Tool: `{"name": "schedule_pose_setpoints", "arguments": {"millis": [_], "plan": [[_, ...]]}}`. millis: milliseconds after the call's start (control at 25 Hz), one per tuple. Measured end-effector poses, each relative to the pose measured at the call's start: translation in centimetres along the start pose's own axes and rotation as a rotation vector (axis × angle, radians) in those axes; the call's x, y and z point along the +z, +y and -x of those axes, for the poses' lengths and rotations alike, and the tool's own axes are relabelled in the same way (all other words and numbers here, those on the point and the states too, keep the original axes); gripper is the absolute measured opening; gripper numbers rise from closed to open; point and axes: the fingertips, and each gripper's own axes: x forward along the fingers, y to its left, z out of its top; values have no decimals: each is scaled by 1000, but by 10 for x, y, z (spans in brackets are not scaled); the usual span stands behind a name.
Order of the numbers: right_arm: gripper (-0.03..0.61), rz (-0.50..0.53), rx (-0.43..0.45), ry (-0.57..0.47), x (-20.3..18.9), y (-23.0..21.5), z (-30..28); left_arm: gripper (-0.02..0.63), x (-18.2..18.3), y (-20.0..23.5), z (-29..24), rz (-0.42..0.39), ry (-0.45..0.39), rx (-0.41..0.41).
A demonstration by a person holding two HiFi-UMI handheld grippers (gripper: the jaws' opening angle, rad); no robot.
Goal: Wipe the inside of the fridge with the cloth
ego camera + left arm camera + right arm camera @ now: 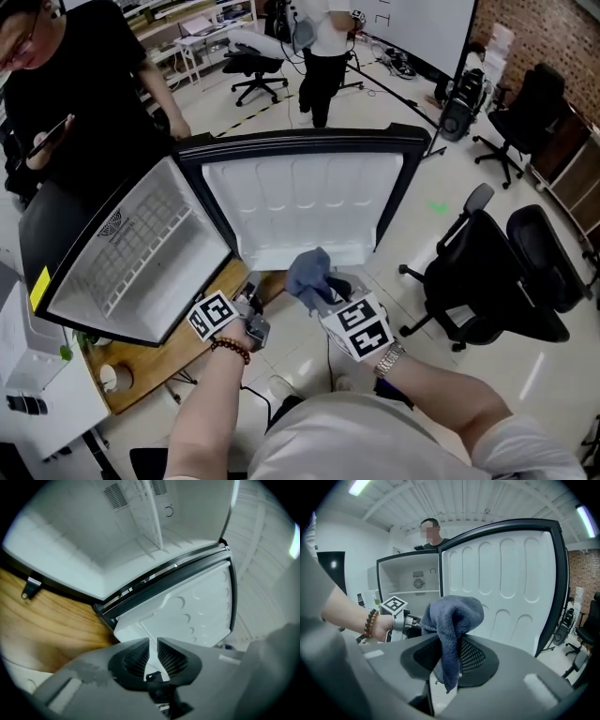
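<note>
A small fridge (141, 244) stands on a wooden table (178, 352) with its white door (300, 202) swung wide open. The white compartment holds a wire shelf. My right gripper (323, 292) is in front of the door's lower edge, shut on a blue-grey cloth (307, 272). In the right gripper view the cloth (452, 613) bunches above the jaws and a corner hangs down between them. My left gripper (251, 294) is beside it, near the fridge's bottom front corner. In the left gripper view its jaws (153, 641) stand a narrow gap apart with nothing between them.
A person in black (84, 84) stands right behind the fridge, holding a phone. Another person (323, 56) stands farther back. Black office chairs (487, 281) are on the floor to the right. A white box (28, 375) sits at the left by the table.
</note>
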Motion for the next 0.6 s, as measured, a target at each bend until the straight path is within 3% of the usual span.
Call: {"name": "schedule_pose_setpoints", "arguments": {"millis": [600], "plan": [[97,165,330,-150,57,73,17,41,2,-96,118,-631,-217,208]]}}
